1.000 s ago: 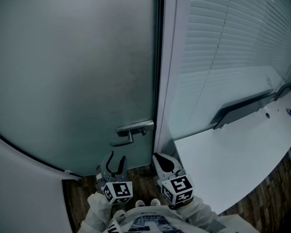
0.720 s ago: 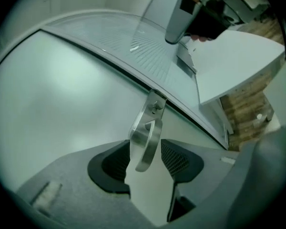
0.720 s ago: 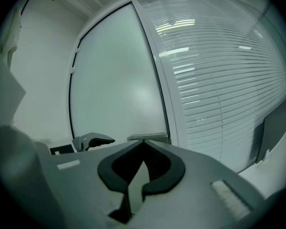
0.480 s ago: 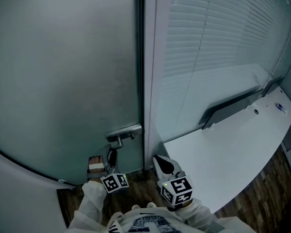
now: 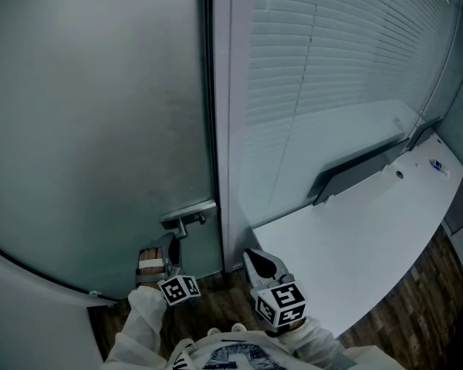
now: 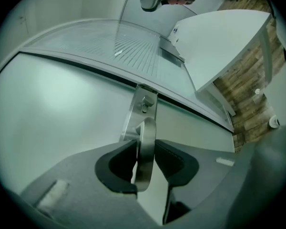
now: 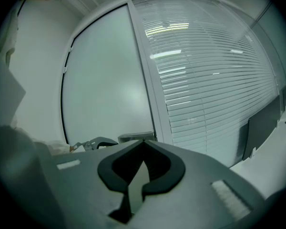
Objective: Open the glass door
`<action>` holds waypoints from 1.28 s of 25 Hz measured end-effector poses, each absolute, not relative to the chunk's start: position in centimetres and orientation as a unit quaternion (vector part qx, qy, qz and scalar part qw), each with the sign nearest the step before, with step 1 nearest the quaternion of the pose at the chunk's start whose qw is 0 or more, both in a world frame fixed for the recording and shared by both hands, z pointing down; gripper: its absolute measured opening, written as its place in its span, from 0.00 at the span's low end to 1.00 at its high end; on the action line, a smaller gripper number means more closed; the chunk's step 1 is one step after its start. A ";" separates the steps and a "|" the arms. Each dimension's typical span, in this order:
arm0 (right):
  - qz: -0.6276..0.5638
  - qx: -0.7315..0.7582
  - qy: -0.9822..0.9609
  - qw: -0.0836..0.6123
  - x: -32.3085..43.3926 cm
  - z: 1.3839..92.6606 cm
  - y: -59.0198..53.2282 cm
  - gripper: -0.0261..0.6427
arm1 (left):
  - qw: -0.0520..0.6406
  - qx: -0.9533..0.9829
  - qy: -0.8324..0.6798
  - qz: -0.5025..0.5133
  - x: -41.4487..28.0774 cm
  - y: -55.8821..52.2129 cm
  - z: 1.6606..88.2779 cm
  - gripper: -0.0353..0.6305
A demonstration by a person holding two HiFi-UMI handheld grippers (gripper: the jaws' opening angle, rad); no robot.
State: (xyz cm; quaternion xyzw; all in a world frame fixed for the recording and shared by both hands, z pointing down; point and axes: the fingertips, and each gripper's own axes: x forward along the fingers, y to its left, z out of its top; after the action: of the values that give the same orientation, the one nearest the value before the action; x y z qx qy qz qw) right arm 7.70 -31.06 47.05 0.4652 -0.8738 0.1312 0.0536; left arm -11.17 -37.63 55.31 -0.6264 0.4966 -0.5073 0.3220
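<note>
The frosted glass door fills the left of the head view, and its steel lever handle sits low by the door's right edge. My left gripper is rolled onto its side right under that handle. In the left gripper view the lever runs between the jaws of the left gripper. These jaws have just been closing, and both pads now press on the lever. My right gripper hangs to the right, in front of the door frame. Its jaws are shut on nothing.
A pale door frame post stands right of the door. Beyond it is a glass partition with closed blinds. A white desk juts in at the right with a dark rail at its back. Dark wooden floor lies below.
My left gripper has come up to the handle, rolled onto its side and closed round the lever. The right gripper has barely shifted.
</note>
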 end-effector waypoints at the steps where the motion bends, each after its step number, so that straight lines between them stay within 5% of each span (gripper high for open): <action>1: 0.132 0.465 -0.874 0.053 7.7 47.1 -31.0 0.05 | 0.323 -0.626 0.495 -0.509 -11.2 -37.7 55.4 0.24; 11: 0.145 0.456 -0.876 0.061 6.7 47.9 -30.9 0.05 | 0.313 -0.651 0.490 -0.488 -11.0 -37.8 55.4 0.23; 24: 0.169 0.437 -0.880 0.082 4.7 49.3 -31.1 0.05 | 0.196 -0.731 0.548 -0.356 -11.2 -38.5 56.2 0.24; 32: 0.176 0.425 -0.884 0.089 4.0 50.0 -30.5 0.05 | 0.198 -0.726 0.562 -0.343 -11.0 -38.0 56.5 0.24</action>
State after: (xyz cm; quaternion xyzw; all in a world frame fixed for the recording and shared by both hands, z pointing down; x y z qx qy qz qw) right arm 3.95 -30.54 50.04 0.4249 -0.8835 0.1758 0.0888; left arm -11.03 -37.98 56.49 -0.7264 0.5616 -0.3431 0.1981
